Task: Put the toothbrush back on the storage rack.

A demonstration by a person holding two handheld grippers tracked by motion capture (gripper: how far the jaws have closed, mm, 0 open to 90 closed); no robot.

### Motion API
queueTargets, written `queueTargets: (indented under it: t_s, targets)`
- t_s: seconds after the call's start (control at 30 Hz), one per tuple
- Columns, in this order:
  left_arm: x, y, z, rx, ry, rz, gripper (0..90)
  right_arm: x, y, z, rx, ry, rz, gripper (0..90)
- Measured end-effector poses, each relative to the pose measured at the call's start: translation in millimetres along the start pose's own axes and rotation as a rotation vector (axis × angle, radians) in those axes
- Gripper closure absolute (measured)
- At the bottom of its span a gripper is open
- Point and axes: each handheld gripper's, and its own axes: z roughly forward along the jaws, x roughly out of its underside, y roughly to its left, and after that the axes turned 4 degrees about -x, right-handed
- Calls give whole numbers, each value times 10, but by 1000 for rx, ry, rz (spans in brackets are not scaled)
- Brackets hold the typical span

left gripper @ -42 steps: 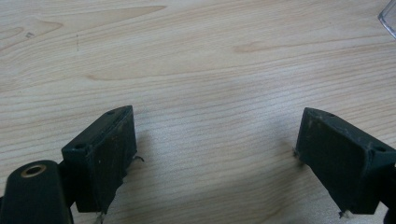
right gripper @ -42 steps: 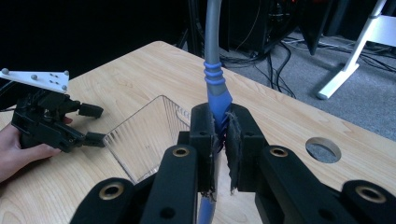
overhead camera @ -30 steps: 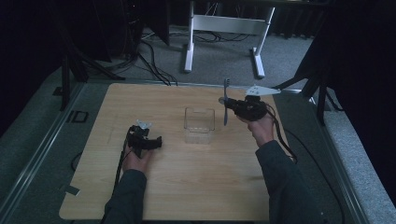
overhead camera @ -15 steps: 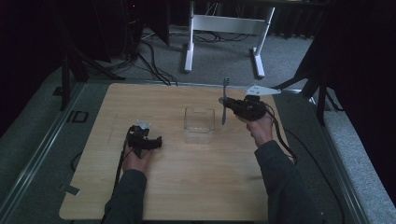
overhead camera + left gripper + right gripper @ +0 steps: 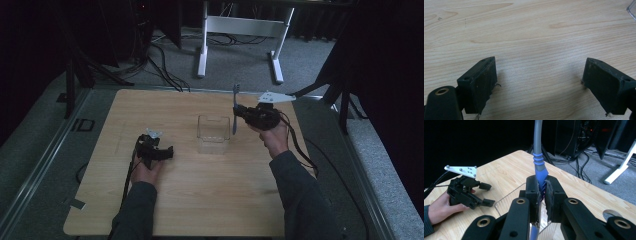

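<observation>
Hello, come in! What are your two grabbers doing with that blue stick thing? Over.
Right hand-held gripper shut on blue-handled tool, upright beside clear box. Left hand-held gripper open on table.

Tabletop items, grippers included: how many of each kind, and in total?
Handheld grippers: 2 (left gripper, right gripper)
Clear plastic container: 1
Blue-and-grey handled utensil, clamped in the right gripper: 1
Total: 4

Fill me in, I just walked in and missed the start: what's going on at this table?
A person sits at a wooden table with a gripper in each hand. The right gripper is shut on a blue-and-grey utensil, holding it upright just beside a clear box in the middle of the table. The left gripper rests on the table with its jaws open and nothing between them. The utensil is not in the box yet.
</observation>
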Motion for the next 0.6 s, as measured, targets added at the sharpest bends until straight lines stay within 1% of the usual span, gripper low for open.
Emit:
queueTargets:
  t_s: [0.37,0.6]
  targets:
    - [0,0,0,0,0,0,124,8,28,98,-21,-2,6,815]
    - [0,1,0,0,0,1,124,42,55,168,-30,5,-5,815]
